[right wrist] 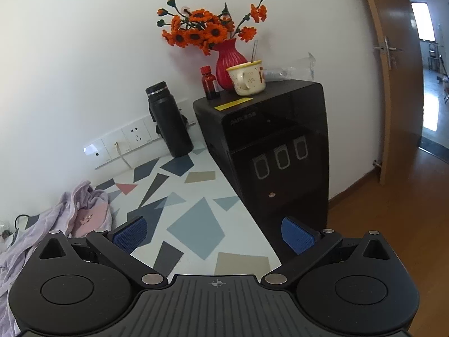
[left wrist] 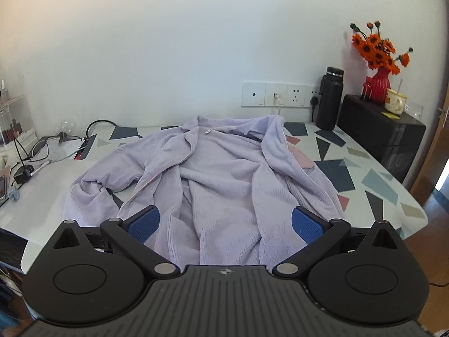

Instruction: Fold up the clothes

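A lilac fleece jacket [left wrist: 219, 182] lies open and rumpled on the patterned table [left wrist: 373, 179], collar toward the wall, hem toward me. My left gripper [left wrist: 224, 221] is open and empty, held just above the jacket's hem, its blue pads [left wrist: 143, 223] wide apart. In the right wrist view the jacket [right wrist: 50, 224] shows only at the far left, with a pink patch. My right gripper [right wrist: 214, 234] is open and empty above the table's right part [right wrist: 193, 224], away from the jacket.
A black flask [left wrist: 329, 98], a black appliance [right wrist: 269, 151] with a red vase of orange flowers [right wrist: 227, 64], a mug [right wrist: 248, 78] and a brown bottle [right wrist: 210, 82] stand at the right. Cables and a charger [left wrist: 23, 174] lie at the left. Wall sockets [left wrist: 277, 94] are behind. A door [right wrist: 398, 64] is at right.
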Demonstrator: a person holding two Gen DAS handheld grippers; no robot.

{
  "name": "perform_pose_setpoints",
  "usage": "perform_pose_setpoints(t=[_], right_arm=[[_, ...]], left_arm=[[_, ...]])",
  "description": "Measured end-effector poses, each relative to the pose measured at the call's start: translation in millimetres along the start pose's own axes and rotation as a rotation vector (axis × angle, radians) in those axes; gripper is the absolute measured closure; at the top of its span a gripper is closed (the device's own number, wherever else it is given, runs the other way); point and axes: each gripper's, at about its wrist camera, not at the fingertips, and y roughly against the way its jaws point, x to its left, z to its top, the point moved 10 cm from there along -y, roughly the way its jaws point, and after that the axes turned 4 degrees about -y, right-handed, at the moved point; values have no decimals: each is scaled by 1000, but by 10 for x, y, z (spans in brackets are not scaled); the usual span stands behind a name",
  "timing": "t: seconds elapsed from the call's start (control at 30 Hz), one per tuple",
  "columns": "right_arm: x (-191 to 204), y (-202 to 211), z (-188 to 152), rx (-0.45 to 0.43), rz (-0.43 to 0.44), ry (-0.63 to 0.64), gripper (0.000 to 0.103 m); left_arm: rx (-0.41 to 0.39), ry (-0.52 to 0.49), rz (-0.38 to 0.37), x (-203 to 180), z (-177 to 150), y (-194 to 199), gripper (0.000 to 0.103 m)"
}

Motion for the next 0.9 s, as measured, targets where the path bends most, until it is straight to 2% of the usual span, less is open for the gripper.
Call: perform_pose_setpoints(t=[0.07,0.2,0.3,0.37,0.47,0.53,0.57,0.6,0.67,0.8,0.9], right_arm=[[-55,-28,-84,13,6,-30,1],[6,-196,-305,47,-6,-39,1],[165,-298,-441,66,19,-45,1],[276,-359,-506,80,40,-38,1],[383,-436,-579,103,52,-16,1],[418,-479,-618,117,51,-2,1],[418,-499,-635,127,45,4,1],[410,-514,-648,132,39,9,1],[394,-542,-674,142,28,18,1],[393,-601,-733,165,28,12,1],[496,-724,-827,200,52,12,1]], left_arm=[[36,-36,-29,-149,-74,-120,1],[76,-112,-169,-660,-188,-389,1],[121,-244,-245,-1132,-307,-651,1],[146,-324,-254,-1377,-431,-804,7],[206,-387,-255,-1607,-650,-987,27],[217,-393,-243,-1619,-704,-1027,63],[217,-383,-239,-1599,-703,-1031,74],[207,-347,-254,-1544,-635,-991,92],[185,-274,-282,-1431,-498,-910,102],[119,-191,-316,-1221,-194,-740,103],[159,-138,-327,-1179,-119,-830,101]])
